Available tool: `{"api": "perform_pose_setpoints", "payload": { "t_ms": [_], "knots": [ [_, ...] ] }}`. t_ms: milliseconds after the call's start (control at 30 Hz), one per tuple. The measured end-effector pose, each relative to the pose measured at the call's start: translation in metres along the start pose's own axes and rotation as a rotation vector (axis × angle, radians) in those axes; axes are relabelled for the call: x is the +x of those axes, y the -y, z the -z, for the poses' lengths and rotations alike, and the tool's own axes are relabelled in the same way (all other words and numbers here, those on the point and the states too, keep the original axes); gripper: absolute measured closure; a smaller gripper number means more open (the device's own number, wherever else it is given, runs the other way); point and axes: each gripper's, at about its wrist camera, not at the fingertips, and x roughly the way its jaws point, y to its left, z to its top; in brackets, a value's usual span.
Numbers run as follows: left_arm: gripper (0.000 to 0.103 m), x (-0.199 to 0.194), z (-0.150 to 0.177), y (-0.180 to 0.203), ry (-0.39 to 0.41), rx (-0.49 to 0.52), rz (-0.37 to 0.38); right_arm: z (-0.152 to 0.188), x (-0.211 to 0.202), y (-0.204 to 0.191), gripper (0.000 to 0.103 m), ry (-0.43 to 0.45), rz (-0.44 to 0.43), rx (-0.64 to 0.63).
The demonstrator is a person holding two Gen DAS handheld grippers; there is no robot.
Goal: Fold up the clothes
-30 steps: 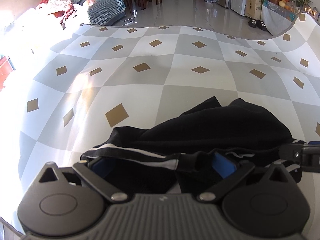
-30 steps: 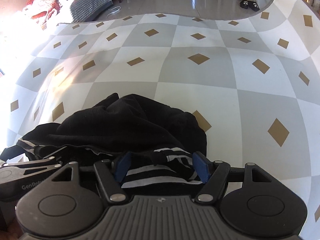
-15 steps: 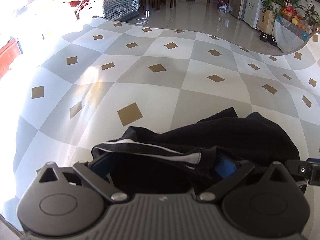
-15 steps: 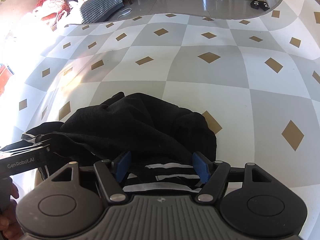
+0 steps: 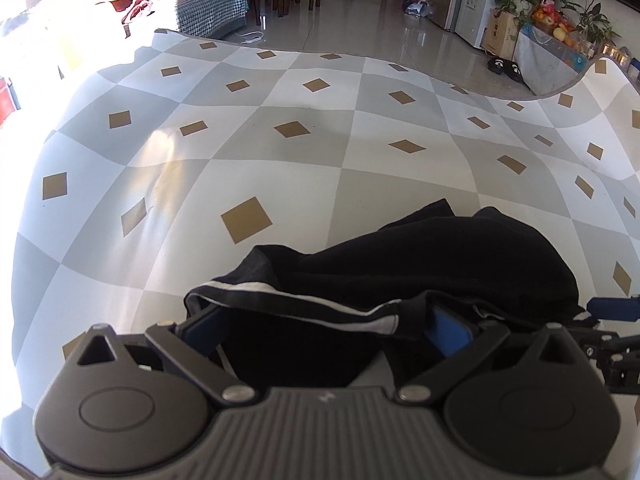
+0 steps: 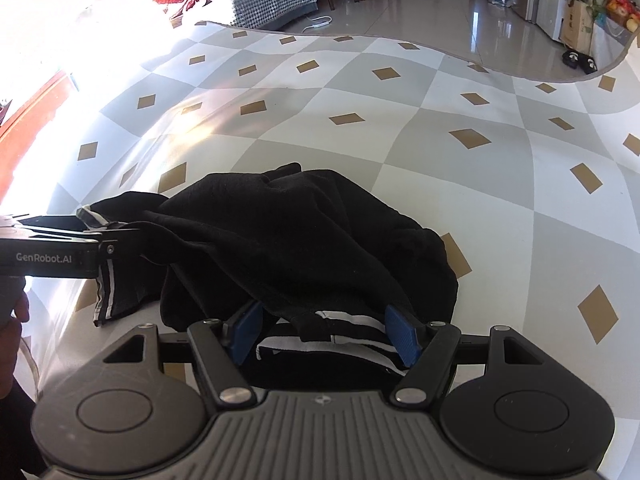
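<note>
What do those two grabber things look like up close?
Each gripper is black, with a ribbed grey body, two round black discs and silver rivets. The left gripper and right gripper both have bright blue finger pads. White "GenRobot.AI" lettering runs along the left one's side.

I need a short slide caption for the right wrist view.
Right gripper open over a crumpled black garment on a checkered mat.

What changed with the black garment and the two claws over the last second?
In the right wrist view the left claw has risen along the left edge, and the striped hem of the black garment now hangs from it instead of lying bunched low. The right claw kept the same wide jaws with striped fabric between its pads. The checkered cloth underneath looks unchanged.
</note>
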Motion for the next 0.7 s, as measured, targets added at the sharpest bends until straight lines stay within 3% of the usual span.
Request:
{"api": "perform_pose_setpoints", "payload": {
  "t_ms": [233,500,600,700],
  "knots": [
    [0.0,0.011,0.005,0.002,-0.012,0.045,0.007,0.001,0.014,-0.002,0.035,-0.032,0.032,-0.02],
    [0.001,0.02,0.008,0.021,-0.004,0.083,0.02,0.0,0.028,0.007,0.035,-0.053,0.07,0.06],
    [0.011,0.023,0.009,0.023,-0.01,0.061,0.041,0.001,0.026,0.009,0.036,-0.034,0.064,0.079],
    [0.022,0.026,0.008,0.023,-0.017,0.031,0.065,0.002,0.024,0.012,0.045,-0.015,0.058,0.093]
  ]
}}
